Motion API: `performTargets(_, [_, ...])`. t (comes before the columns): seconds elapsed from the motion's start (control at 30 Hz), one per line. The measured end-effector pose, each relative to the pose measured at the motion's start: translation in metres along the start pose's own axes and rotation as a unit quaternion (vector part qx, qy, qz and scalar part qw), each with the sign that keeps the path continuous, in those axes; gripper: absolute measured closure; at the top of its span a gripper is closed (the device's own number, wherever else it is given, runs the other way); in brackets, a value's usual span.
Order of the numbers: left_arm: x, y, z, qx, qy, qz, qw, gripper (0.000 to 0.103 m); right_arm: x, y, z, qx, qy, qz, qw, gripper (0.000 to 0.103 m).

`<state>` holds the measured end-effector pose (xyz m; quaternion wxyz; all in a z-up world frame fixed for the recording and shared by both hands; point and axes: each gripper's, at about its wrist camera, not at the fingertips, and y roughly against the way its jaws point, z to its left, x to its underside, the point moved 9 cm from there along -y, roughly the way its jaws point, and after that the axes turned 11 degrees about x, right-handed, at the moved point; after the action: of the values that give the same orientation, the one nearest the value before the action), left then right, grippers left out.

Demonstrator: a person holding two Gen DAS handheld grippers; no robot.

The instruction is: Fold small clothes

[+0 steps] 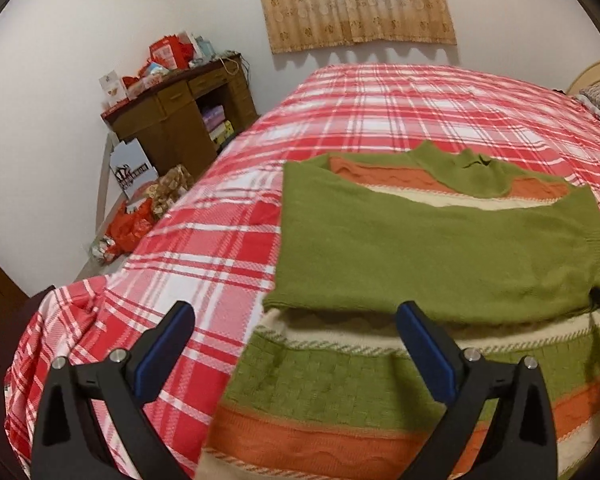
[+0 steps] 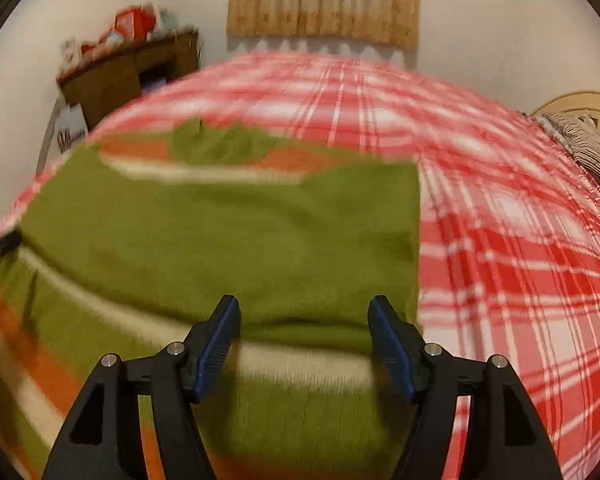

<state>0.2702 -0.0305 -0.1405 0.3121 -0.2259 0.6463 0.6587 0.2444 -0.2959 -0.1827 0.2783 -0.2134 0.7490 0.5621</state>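
A green knit sweater with orange and cream stripes lies flat on the red plaid bed, both sleeves folded across its chest. My left gripper stands open above the sweater's left edge, with nothing between its blue pads. In the blurred right wrist view the same sweater fills the left and middle. My right gripper hovers open over the sweater's lower right part, its jaws wide and empty. The sweater's collar points toward the far wall.
A brown wooden desk piled with red boxes stands left of the bed, with bags and gift wrap on the floor below. A curtain hangs on the far wall. A striped pillow and headboard sit at the right.
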Motion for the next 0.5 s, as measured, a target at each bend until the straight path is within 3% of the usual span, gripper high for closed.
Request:
performTargets(0.13, [0.008, -0.007, -0.01, 0.004, -0.011, 0.018, 0.9998, 0.0, 0.015, 0.003, 0.0, -0.006, 0.004, 0.023, 1.0, 0.03])
performTargets(0.27, [0.02, -0.002, -0.012, 0.005, -0.026, 0.023, 0.9994, 0.0, 0.032, 0.011, -0.013, -0.013, -0.04, 0.054, 0.998, 0.024])
performTargets(0.5, [0.046, 0.013, -0.005, 0.02, -0.028, 0.028, 0.999, 0.0, 0.071, 0.065, -0.031, -0.011, -0.056, 0.008, 0.998, 0.024])
